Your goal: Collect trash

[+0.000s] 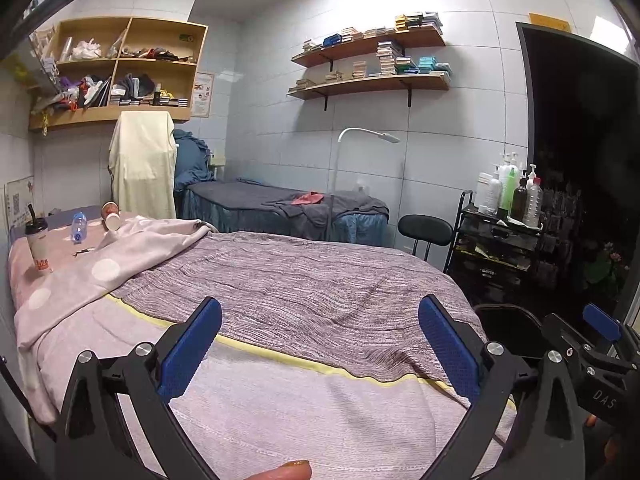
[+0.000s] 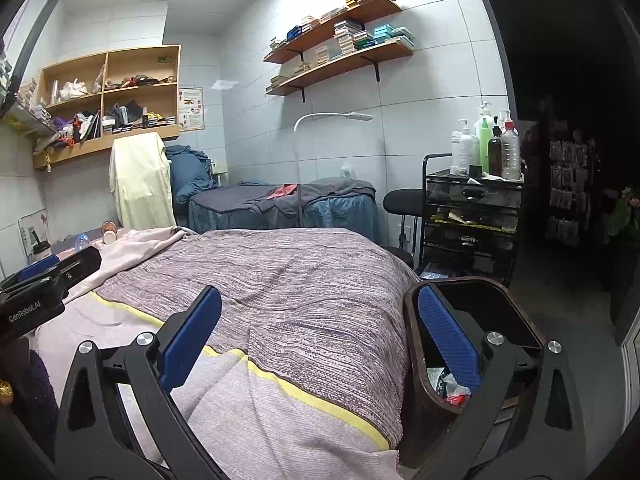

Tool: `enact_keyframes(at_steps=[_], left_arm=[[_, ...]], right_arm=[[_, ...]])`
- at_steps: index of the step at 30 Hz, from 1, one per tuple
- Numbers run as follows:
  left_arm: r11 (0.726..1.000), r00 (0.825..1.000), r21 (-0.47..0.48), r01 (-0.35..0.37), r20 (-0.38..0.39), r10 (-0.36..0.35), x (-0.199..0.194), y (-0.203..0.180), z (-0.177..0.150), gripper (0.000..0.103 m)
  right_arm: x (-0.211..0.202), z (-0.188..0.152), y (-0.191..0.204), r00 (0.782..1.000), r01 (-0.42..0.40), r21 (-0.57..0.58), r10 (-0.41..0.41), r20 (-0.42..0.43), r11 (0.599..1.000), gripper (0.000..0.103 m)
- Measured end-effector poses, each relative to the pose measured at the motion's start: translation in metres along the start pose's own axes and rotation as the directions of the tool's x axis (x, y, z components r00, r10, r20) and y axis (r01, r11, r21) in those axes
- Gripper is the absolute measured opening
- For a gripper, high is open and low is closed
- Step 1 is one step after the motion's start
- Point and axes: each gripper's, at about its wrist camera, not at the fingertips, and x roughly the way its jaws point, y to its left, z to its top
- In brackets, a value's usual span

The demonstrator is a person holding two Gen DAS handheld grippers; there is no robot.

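- We hold the left gripper [image 1: 320, 344] above the near end of the bed [image 1: 304, 280]; its jaws stand wide open and hold nothing.
- The right gripper [image 2: 320, 344] hangs over the near right corner of the bed, its jaws also wide open and empty.
- The right blue pad [image 2: 448, 344] of the right gripper is seen in front of the mouth of the bin [image 2: 416, 360], a dark brown bin just beside the bed.
- In the bin, behind that pad, we see some crumpled trash [image 2: 450, 390], white and red.
- Far ahead and to the left of the left jaws, at the far end of the bed, three things are on the pink blanket [image 1: 108, 272]: a cup [image 1: 38, 246] with a dark lid and straw standing upright, a small bottle [image 1: 79, 227] lying down, and a paper cup [image 1: 111, 216] on its side.
- The bottle lies between the two cups, near both.
- In the right wrist view these three are small and partly hidden behind the left gripper.
- A fingertip [image 1: 288, 471] shows at the bottom edge, below the left jaws.
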Motion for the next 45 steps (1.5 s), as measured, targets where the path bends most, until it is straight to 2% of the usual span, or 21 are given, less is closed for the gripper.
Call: enact_keyframes(at_steps=[45], left_arm=[[1.000,1.000,0.010,0.006,-0.004,-0.006,-0.0009,-0.0026,-0.0006,0.097]], right_arm=[[0.0033,-0.0020,-0.0085,1.000,-0.010,0.028,0.010,-0.015,1.000,0.097]])
